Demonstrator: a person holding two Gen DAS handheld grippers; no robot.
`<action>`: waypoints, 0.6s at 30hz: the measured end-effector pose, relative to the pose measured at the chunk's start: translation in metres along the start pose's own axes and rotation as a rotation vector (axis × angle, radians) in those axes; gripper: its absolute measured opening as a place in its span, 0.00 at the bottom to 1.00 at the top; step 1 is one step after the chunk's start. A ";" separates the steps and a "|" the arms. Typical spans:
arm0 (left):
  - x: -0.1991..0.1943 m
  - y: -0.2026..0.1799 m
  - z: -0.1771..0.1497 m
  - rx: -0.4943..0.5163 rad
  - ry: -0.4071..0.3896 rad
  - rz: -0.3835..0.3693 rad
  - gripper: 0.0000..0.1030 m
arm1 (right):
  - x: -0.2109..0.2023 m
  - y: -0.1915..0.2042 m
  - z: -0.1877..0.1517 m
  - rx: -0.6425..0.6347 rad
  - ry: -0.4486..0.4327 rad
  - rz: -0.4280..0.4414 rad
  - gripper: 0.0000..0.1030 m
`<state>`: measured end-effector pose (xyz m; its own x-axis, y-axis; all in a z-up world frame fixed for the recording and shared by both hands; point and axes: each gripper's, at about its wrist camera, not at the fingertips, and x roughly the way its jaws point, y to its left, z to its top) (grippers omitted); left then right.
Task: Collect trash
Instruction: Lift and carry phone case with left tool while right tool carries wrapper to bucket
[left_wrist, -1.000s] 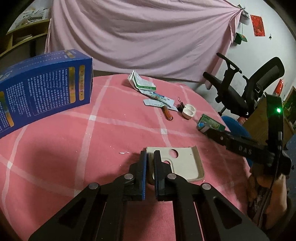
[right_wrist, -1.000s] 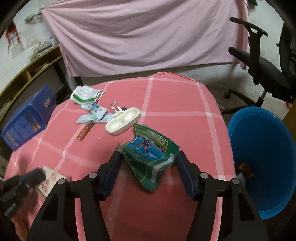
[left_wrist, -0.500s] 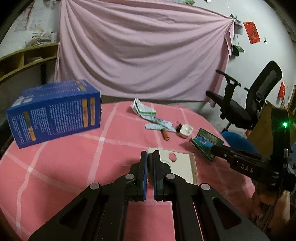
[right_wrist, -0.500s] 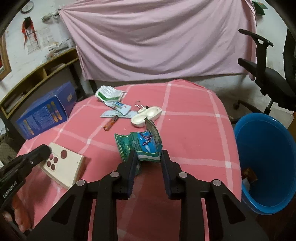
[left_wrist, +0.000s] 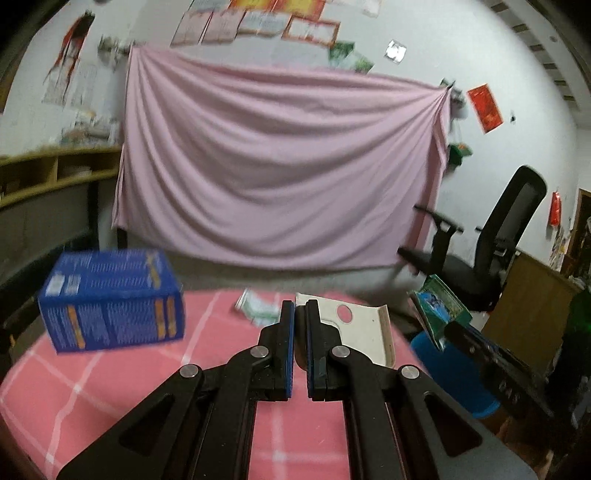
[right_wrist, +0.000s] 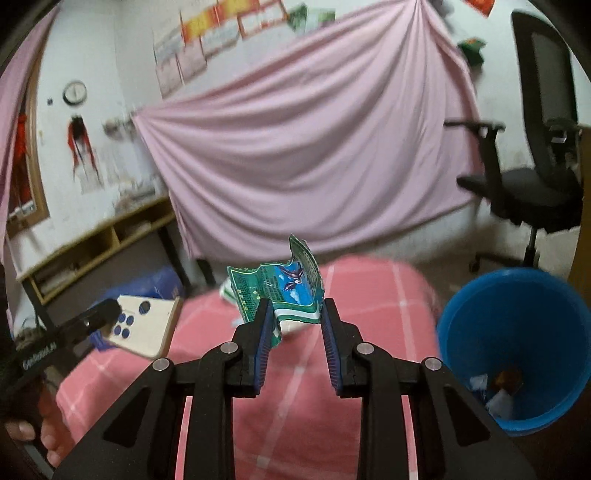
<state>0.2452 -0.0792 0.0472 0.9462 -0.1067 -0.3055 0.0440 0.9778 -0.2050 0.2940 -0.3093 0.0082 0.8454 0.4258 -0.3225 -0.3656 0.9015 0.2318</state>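
— Cream phone case (left_wrist: 364, 325) pinched in our left hand-held gripper (left_wrist: 300, 314), lifted off the tabletop (left_wrist: 110, 384)?
— Yes. Our right hand-held gripper (right_wrist: 293, 314) clamps the green wrapper (right_wrist: 280, 286), raised to clear the blue bin (right_wrist: 517, 332) rim.

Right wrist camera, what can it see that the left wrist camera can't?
Only the right wrist view looks down into the blue bin, where a few scraps lie at the bottom, and it shows a round wall clock.

Only the left wrist view shows the blue box sharply; in the other it is just a blur behind the left gripper.

Both show the right gripper shut on the green wrapper, the left gripper shut on the cream phone case, the pink checked tablecloth and the pink sheet.
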 end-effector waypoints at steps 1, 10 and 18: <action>-0.003 -0.006 0.003 0.010 -0.025 -0.007 0.03 | -0.006 0.001 0.002 -0.016 -0.031 -0.007 0.23; -0.013 -0.054 0.025 0.097 -0.161 -0.070 0.03 | -0.068 -0.020 0.026 -0.043 -0.311 -0.149 0.23; 0.005 -0.124 0.030 0.172 -0.191 -0.173 0.03 | -0.101 -0.061 0.033 0.015 -0.426 -0.273 0.24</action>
<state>0.2536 -0.1955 0.0987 0.9624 -0.2540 -0.0966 0.2476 0.9661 -0.0734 0.2435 -0.4104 0.0570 0.9943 0.1027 0.0292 -0.1065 0.9729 0.2054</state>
